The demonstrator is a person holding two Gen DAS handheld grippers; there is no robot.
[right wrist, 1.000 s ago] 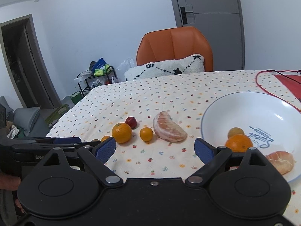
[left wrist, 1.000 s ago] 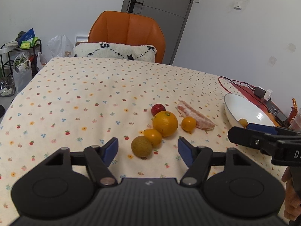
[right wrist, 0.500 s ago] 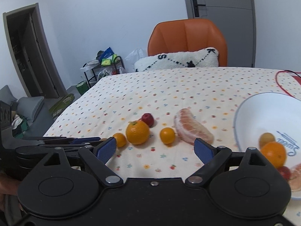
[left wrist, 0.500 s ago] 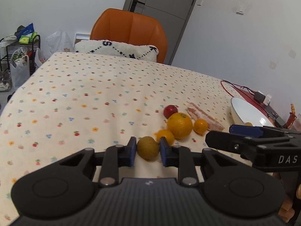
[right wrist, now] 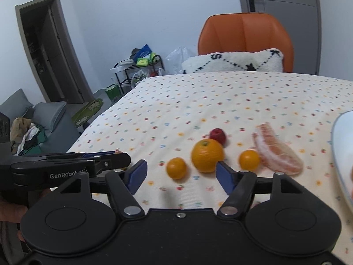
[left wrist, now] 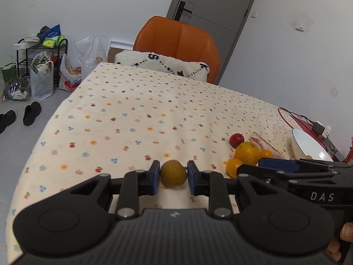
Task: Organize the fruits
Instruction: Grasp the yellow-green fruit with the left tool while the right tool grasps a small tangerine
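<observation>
Left wrist view: the left gripper (left wrist: 173, 177) is clamped on a brownish-yellow round fruit (left wrist: 173, 172), both blue pads pressed against its sides, above the flower-print tablecloth (left wrist: 136, 119). Whether the fruit touches the cloth cannot be told. To the right lie a small orange (left wrist: 234, 165), a large orange (left wrist: 248, 153), a second small orange (left wrist: 266, 154), a red fruit (left wrist: 236, 139) and a peeled pomelo segment (left wrist: 264, 144), partly hidden behind the oranges. The white bowl (left wrist: 305, 146) sits at the table's right edge, well apart from the held fruit. The right gripper's side crosses the lower right.

Right wrist view: the right gripper (right wrist: 181, 175) stands with its jaws wide apart, holding nothing, above the cloth near the fruit. Ahead of it sit the small orange (right wrist: 176, 168), the large orange (right wrist: 207, 155), the second small orange (right wrist: 249, 159), the red fruit (right wrist: 217, 135) and the pomelo segment (right wrist: 276, 151). The bowl's rim (right wrist: 337, 145) shows at the right edge. The left gripper (right wrist: 106, 158) enters from the left. An orange chair (right wrist: 245, 33) with a white cushion (right wrist: 233, 63) stands behind the table.
</observation>
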